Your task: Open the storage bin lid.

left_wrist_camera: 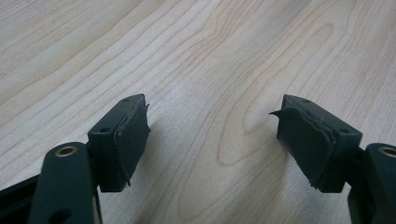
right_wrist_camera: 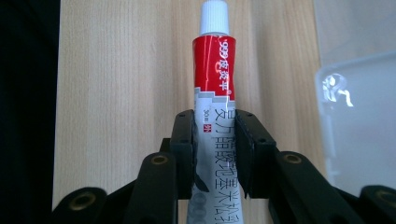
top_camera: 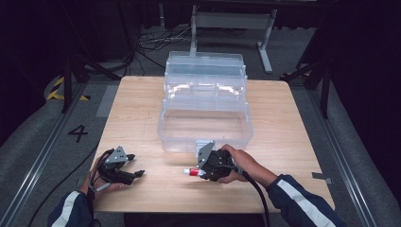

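Observation:
A small tube with a red band, a white cap and a grey printed body sticks out from between the jaws of my right gripper, which is shut on its body. From above, the tube points left from the right gripper, just in front of the clear plastic box. My left gripper rests near the table's front left corner. Its pads stand wide apart over bare wood, with nothing between them.
The clear box stands open at the table's middle, its tiered trays folded back toward the far edge. A corner of the box is close on the right in the right gripper view. The light wooden table ends in dark floor all around.

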A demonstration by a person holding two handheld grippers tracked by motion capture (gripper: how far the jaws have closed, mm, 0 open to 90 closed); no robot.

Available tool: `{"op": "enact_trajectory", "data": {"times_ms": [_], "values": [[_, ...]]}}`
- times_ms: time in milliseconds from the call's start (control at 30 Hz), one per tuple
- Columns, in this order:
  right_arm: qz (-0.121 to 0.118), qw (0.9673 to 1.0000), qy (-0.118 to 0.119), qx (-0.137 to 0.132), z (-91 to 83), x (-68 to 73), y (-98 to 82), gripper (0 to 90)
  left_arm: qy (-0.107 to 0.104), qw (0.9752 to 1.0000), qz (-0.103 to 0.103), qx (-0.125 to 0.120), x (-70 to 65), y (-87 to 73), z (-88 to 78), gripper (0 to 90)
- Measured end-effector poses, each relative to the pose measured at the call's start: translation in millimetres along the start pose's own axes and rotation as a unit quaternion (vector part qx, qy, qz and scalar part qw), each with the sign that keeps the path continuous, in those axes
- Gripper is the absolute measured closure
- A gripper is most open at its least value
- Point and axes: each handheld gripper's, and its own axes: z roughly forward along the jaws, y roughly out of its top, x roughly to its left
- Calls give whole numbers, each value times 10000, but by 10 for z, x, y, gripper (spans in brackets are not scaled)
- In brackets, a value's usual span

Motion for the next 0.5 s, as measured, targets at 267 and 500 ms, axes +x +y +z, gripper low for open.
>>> {"op": "enact_trajectory", "data": {"times_ms": [267, 500], "values": [[89, 9998, -121, -101, -222, -30, -90, 708, -1, 10000, -1, -1, 0, 0, 0, 252], [111, 9993, -269, -234, -445, -79, -151, 708, 0, 10000, -1, 0, 0, 0, 0, 252]]}}
